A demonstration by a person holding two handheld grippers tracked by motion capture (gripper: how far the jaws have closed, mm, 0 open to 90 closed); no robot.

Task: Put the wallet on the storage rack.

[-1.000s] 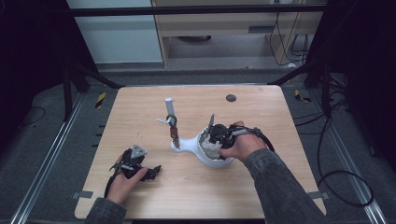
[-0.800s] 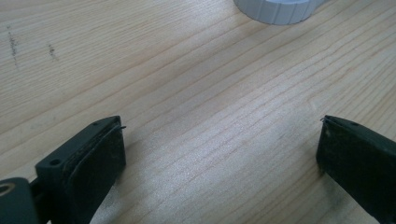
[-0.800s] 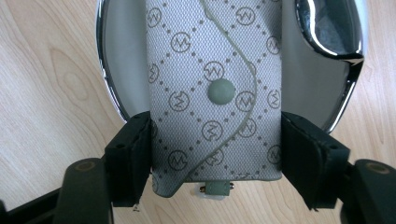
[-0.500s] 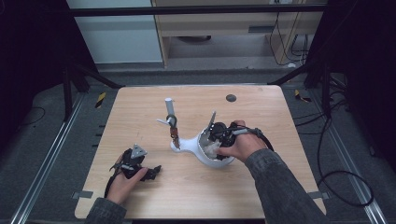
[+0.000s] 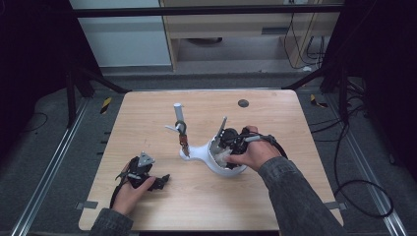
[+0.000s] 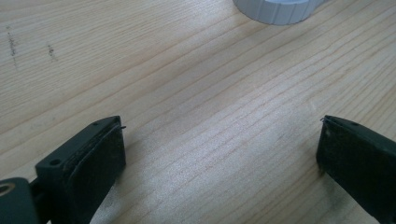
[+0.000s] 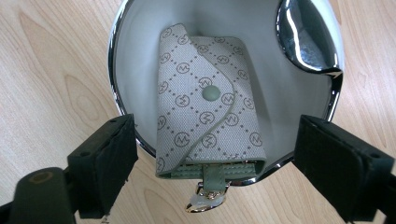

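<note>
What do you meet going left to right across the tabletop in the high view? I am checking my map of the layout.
Left gripper → white post → white bowl-shaped holder → right hand.

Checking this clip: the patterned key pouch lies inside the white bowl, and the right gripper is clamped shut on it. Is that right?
Not quite. The key pouch does lie inside the white bowl, but the right gripper is not shut on it. In the right gripper view its fingers stand wide apart, one on each side of the bowl's near rim, and touch nothing.
</note>
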